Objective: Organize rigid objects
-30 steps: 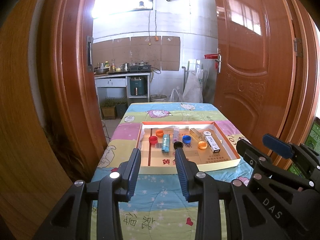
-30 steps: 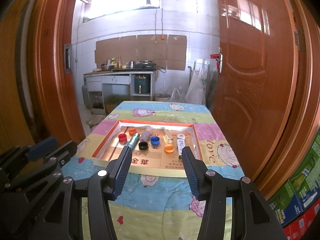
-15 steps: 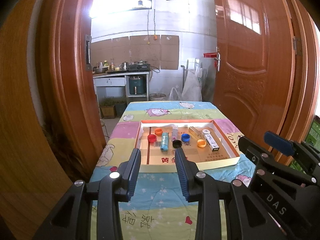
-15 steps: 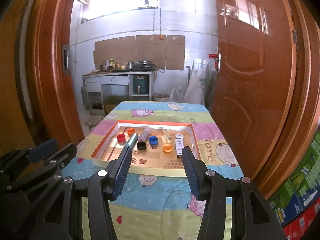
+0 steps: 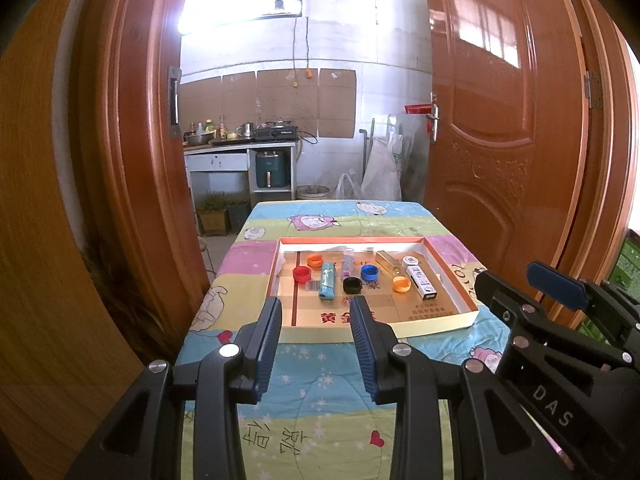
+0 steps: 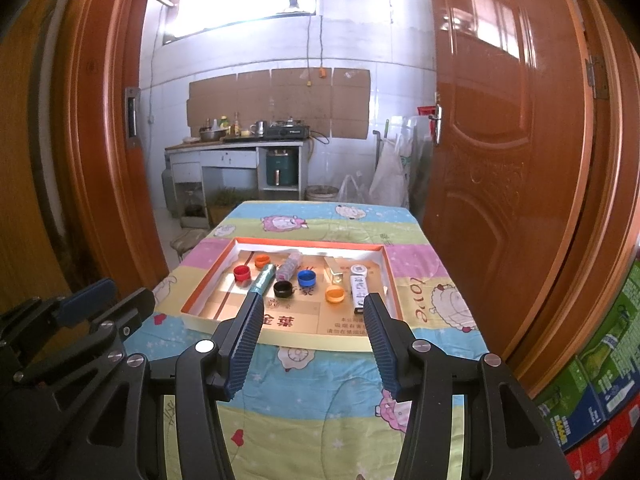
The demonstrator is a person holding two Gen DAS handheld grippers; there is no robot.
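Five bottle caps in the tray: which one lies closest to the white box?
The orange cap nearer the camera, just left of the white box. The other orange cap sits at the far left beside the red one.

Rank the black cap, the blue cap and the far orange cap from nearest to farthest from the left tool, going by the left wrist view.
1. Black cap: just beyond the left tool, mid-tray.
2. Blue cap: slightly farther back, to the black cap's right.
3. Far orange cap: back left of the tray.

Tray ahead of both grippers

The tray (image 5: 436,322) lies on the table (image 5: 320,420) beyond the left gripper (image 5: 316,312) and right gripper (image 6: 312,308), small objects inside.
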